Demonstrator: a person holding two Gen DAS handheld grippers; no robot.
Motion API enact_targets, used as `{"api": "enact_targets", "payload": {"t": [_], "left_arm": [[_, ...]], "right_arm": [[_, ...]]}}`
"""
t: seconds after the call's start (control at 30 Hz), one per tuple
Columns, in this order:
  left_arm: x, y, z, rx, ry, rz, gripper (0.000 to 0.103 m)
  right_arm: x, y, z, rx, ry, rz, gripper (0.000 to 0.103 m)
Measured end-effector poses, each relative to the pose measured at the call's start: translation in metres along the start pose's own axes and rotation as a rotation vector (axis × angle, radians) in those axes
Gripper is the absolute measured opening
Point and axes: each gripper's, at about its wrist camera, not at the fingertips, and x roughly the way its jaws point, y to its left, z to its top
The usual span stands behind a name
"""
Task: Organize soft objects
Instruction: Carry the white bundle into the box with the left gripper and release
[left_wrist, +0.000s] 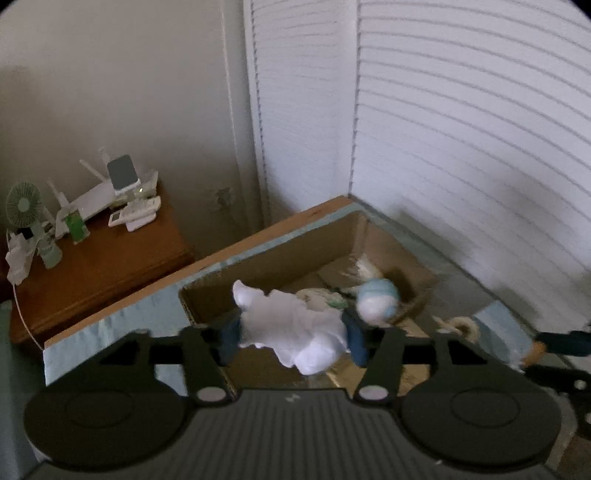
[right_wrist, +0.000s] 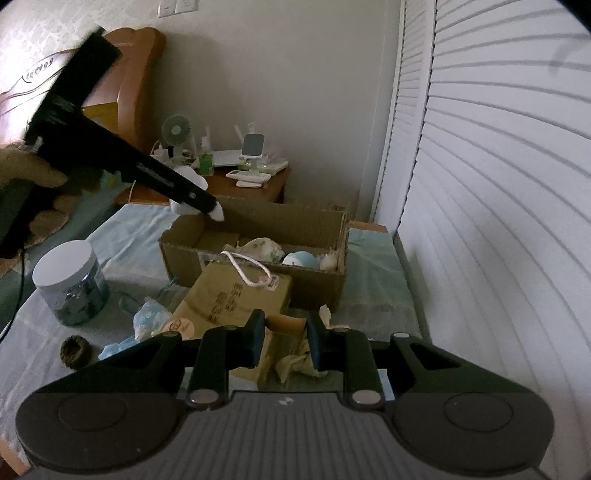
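White cloth (left_wrist: 295, 332): bunched between the blue pads of the left gripper (left_wrist: 293, 341), hanging over the near end of the cardboard box (left_wrist: 280, 251), a spot that looks chosen for a drop.
Left gripper: jaws parted wide with the cloth spanning them; whether the pads press it, blur hides.
Box contents: a blue-and-white soft ball (left_wrist: 378, 301) and a pale printed fabric piece (right_wrist: 264, 249) already lie inside.
Right gripper (right_wrist: 286, 341): jaws nearly closed, nothing visibly clamped, poised low over a cream rag (right_wrist: 295, 363) beside a smaller carton (right_wrist: 236, 299).
Waiting on the bedsheet (right_wrist: 373, 284): light-blue crumpled fabric (right_wrist: 149, 319).
Next, likely: release into the box.
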Motion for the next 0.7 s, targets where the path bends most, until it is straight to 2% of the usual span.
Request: {"api": "enact_targets", "payload": {"t": [0.03,0.2,0.27,0.5,0.7], "left_arm": [[0.004,0.002,-0.001,-0.004,0.001,0.01,0.079],[-0.003,0.006,-0.014,-0.044,0.006,0.015,0.085],[-0.016,0.005,-0.02,-0.041,-0.011,0.023,0.092],[-0.073,-0.009,-0.058,-0.054,-0.047,0.032,0.098],[-0.108,-0.026,-0.093,-0.075,-0.086,0.105,0.099]], "right_arm": [[0.001,-0.001,0.001,0.003,0.0,-0.001,0.029],[0.006,-0.004,0.003,0.015,0.001,0.005,0.029],[0.007,-0.004,0.004,0.017,0.001,0.008,0.029],[0.009,-0.001,0.01,0.013,-0.001,0.023,0.029],[0.018,0.0,0.021,0.004,0.004,0.032,0.029]]}}
